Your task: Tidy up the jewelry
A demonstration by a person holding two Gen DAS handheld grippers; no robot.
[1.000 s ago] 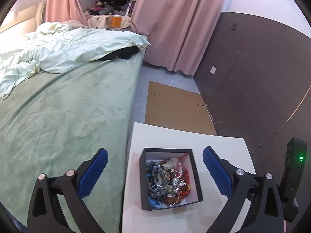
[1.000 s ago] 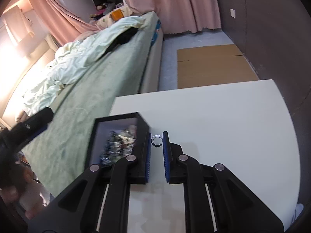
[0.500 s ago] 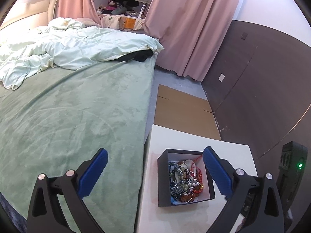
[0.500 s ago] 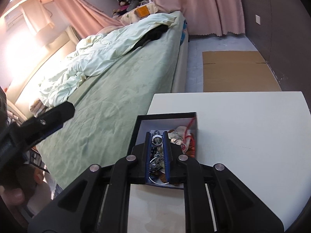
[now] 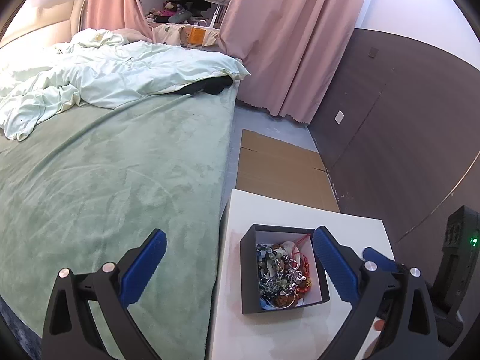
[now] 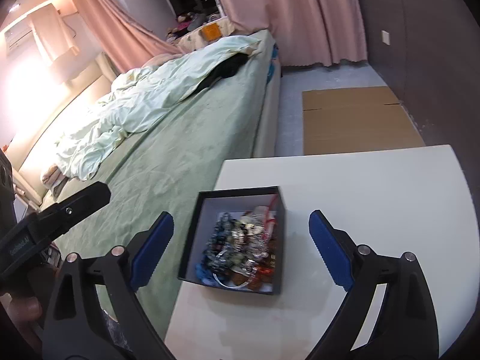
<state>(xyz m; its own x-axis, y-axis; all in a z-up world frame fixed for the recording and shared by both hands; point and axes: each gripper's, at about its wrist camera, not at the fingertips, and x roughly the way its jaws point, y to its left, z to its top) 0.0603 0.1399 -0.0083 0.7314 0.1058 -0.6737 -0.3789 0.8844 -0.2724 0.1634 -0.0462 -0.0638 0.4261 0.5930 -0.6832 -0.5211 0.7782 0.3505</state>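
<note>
A black open box (image 5: 249,270) (image 6: 192,240) full of tangled beads, chains and rings (image 5: 282,273) (image 6: 243,249) sits on the white table (image 5: 270,330) (image 6: 375,195) near its left edge. My right gripper (image 6: 241,250) is open and empty, held above the box with a finger on each side of it. My left gripper (image 5: 240,267) is open and empty, over the table's left edge and the bed; its right finger overlaps the box's right wall in view.
A green bed (image 5: 114,180) with a crumpled pale duvet (image 5: 114,72) adjoins the table's left side. Flat cardboard (image 5: 279,168) lies on the floor beyond the table. A dark wall (image 5: 405,120) stands to the right, pink curtains (image 5: 294,42) behind.
My right gripper carried a small ring from the table to over the box, then opened wide; the ring is no longer between its fingers. My left gripper drifted left and back.
</note>
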